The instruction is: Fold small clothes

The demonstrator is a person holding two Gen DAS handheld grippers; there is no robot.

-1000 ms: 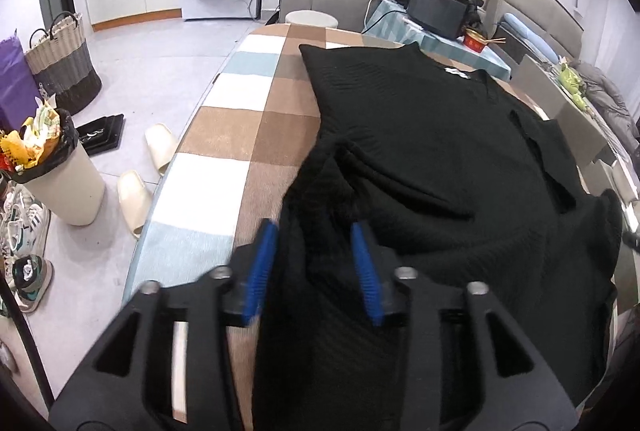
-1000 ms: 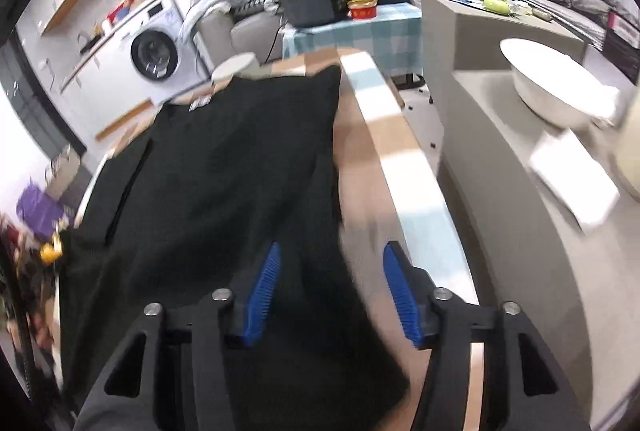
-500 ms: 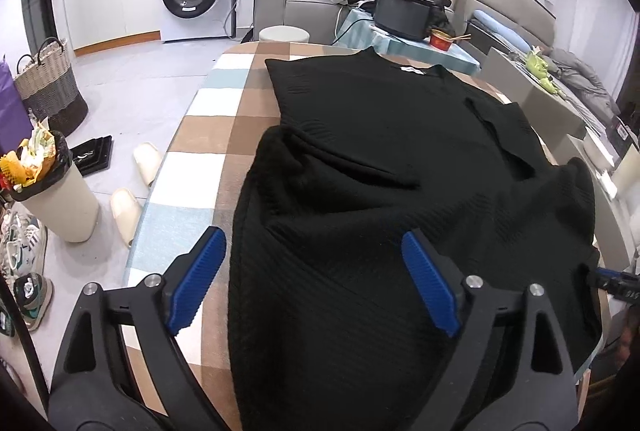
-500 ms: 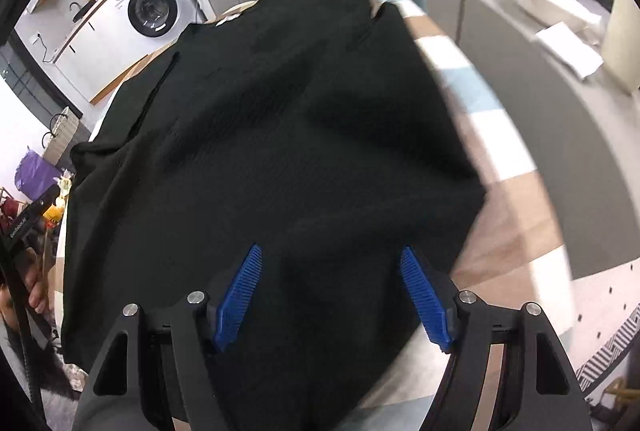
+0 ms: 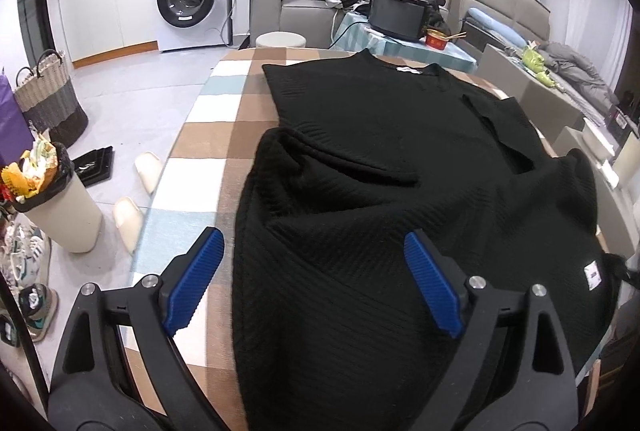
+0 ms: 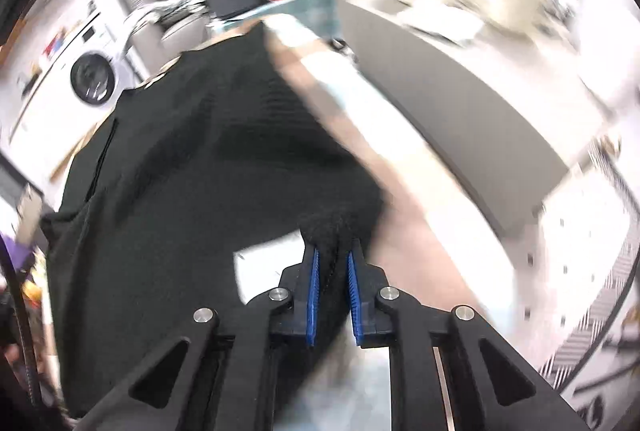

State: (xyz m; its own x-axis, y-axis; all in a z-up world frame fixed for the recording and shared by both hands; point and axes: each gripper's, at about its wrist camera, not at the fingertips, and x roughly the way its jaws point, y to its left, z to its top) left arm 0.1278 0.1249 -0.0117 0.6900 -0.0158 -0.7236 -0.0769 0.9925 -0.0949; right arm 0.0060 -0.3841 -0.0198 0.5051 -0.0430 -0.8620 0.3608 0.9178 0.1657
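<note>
We see the black garment (image 5: 380, 191) lying spread on the table (image 5: 224, 135), which has a checked cloth in brown, white and pale blue. Its neckline with a small white label points to the far end of the table, and one part of the fabric is folded over the middle, so a thick ridge runs across it. A small white tag shows at the near right edge of the garment.

Our right gripper (image 6: 331, 271) is closing its jaws, and a bunch of the black fabric at the near corner sits between the blue pads; the pads press on it from both sides. This view is blurred, so we cannot tell more about the fold there.

Our left gripper (image 5: 316, 271) stands with its jaws wide apart above the near part of the garment. The fabric is seen between the two blue pads, but they do not touch it.

On the floor at the left stand a bin (image 5: 60, 207) full of rubbish and a pair of pale slippers (image 5: 136, 191). Farther back we see a woven basket (image 5: 48, 99) and a washing machine (image 5: 190, 1).
</note>
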